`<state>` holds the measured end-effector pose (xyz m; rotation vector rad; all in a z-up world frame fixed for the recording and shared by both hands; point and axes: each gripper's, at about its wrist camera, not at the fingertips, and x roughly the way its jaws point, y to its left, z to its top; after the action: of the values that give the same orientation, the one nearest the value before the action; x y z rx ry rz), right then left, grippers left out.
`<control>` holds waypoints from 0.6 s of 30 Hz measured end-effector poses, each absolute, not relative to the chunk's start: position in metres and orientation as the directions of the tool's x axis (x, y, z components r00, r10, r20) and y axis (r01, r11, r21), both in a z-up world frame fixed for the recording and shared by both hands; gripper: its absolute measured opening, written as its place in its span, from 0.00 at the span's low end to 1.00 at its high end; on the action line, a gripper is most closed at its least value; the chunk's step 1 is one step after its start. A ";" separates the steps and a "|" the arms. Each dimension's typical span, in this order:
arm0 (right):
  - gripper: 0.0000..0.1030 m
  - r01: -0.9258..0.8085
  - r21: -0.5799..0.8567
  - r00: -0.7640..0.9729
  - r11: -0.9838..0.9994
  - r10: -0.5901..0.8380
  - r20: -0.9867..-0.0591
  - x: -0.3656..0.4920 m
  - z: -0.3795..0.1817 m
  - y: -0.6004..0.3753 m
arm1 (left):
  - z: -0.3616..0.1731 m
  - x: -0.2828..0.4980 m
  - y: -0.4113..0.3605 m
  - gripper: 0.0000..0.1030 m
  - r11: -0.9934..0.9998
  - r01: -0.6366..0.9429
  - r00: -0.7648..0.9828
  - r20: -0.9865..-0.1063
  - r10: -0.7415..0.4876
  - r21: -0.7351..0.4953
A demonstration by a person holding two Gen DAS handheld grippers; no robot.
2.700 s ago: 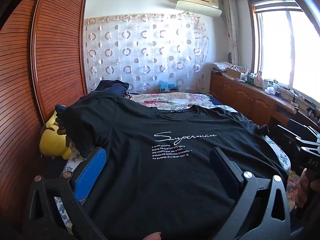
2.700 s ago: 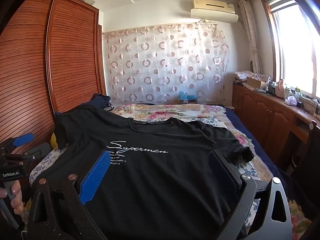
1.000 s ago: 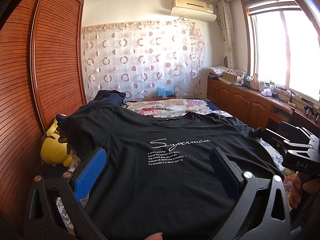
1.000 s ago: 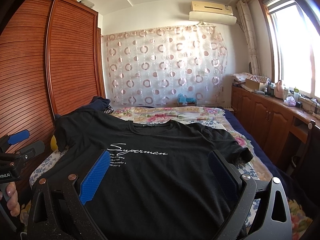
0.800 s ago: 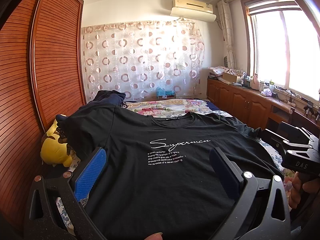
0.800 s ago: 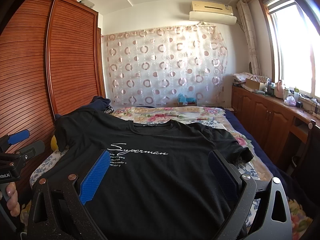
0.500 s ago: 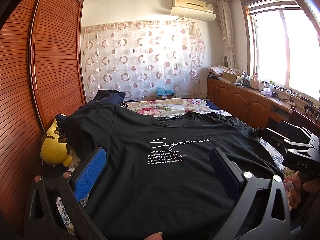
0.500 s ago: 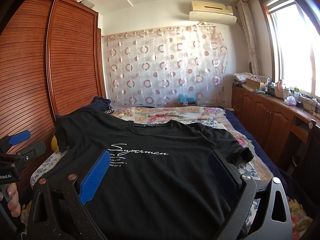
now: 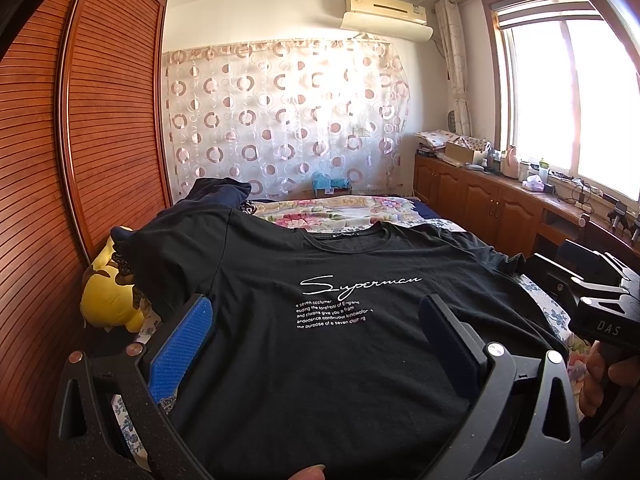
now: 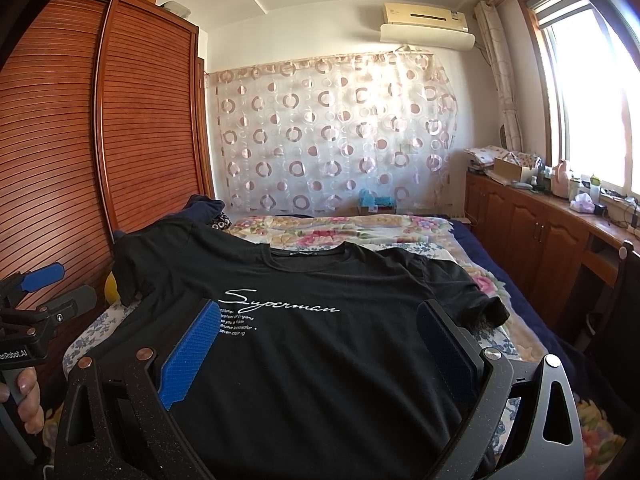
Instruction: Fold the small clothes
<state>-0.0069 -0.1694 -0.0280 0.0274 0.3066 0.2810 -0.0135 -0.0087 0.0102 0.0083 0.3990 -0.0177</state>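
Observation:
A black T-shirt (image 9: 360,256) with white "Superman" script lies spread face up on the bed, collar at the far end and both sleeves out to the sides. My left gripper (image 9: 316,304) hovers open over the shirt's lower left part, its blue pads wide apart with nothing between them. My right gripper (image 10: 316,308) hangs open over the lower right part, also holding nothing. Each gripper shows at the edge of the other's view: the right gripper (image 9: 560,258) and the left gripper (image 10: 60,286), each held by a hand.
Floral bedding (image 9: 328,210) shows beyond the collar. A yellow plush toy (image 9: 106,296) and a dark clothes pile (image 9: 218,192) sit by the slatted wooden wardrobe (image 9: 80,160) on the left. Wooden cabinets (image 9: 480,200) with clutter run under the window on the right.
Since 2.7 s ago both views have tilted up a little. Over the last second nothing has visibly moved, and both grippers stay open.

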 end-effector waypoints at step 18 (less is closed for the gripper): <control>0.96 -0.307 0.118 0.889 0.944 0.329 -0.318 0.009 -0.037 -0.173 | -0.005 -0.002 0.003 1.00 1.000 0.013 0.893 -0.450 -0.015 -0.006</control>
<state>0.0095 -0.1726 -0.0372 0.0648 0.3417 0.3307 -0.0017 0.0034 -0.0049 -0.0025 0.4667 -0.0146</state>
